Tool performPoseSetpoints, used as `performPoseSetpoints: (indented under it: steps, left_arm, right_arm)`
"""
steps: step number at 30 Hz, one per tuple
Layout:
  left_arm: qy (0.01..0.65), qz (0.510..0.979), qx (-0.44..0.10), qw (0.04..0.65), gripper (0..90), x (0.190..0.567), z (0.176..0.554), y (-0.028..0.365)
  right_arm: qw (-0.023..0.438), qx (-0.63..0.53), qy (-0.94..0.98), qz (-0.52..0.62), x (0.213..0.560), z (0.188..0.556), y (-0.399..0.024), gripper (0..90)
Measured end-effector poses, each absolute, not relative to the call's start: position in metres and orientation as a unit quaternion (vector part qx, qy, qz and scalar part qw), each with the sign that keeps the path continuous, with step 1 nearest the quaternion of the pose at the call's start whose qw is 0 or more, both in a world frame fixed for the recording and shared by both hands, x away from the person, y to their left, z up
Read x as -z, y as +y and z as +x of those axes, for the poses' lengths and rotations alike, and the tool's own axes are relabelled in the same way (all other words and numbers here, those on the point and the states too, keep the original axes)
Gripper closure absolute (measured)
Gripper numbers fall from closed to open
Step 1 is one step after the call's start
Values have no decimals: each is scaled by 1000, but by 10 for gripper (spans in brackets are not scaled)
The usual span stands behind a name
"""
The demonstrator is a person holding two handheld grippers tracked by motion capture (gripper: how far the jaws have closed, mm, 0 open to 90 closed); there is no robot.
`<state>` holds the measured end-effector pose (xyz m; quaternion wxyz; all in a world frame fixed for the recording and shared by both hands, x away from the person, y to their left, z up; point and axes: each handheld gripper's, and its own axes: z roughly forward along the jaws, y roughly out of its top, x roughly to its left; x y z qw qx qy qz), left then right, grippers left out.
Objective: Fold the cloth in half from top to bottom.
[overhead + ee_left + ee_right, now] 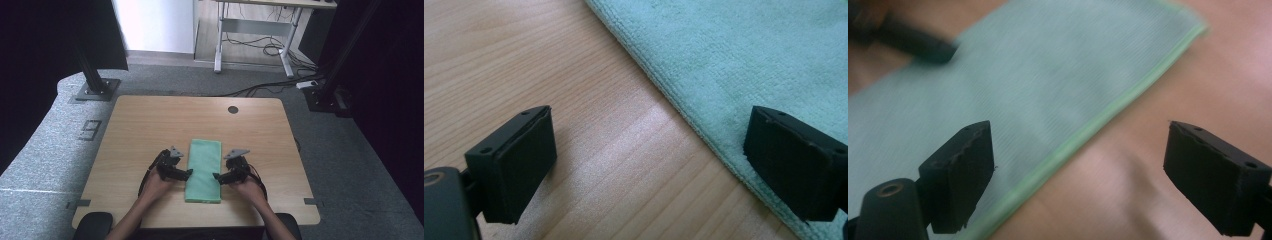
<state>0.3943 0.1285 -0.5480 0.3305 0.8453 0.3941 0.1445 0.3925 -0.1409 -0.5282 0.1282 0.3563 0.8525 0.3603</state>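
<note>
Cloth point(203, 170), green and folded into a long strip, is seen lying flat near the front edge of the table point(150, 120), and it is judged soft, light and limp, best pinched at a long hem where the layers can be lifted together. The left gripper point(189, 173) and right gripper point(216, 176) are held wide open and empty, each astride a hem, with bare wood all round for a fold or drag.

Lab: black curtains point(45, 35), cabled desk point(260, 35)
</note>
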Motion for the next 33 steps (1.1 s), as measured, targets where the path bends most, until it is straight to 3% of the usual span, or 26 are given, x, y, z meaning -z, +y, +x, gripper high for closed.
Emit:
performPoseSetpoints:
  steps: [8, 17, 27, 33]
  left_arm:
    - [398, 842, -148, 333, 72, 549, 392, 129]
    - [400, 841, -148, 333, 73, 549, 392, 128]
    - [399, 841, -147, 334, 72, 549, 393, 128]
    - [392, 843, -144, 339, 72, 542, 400, 131]
  right_arm:
    - [147, -366, 837, 378, 511, 441, -136, 223]
    - [151, -354, 835, 393, 517, 484, -134, 363]
    - [149, -329, 849, 386, 537, 503, -126, 421]
    - [133, -352, 849, 371, 541, 502, -130, 536]
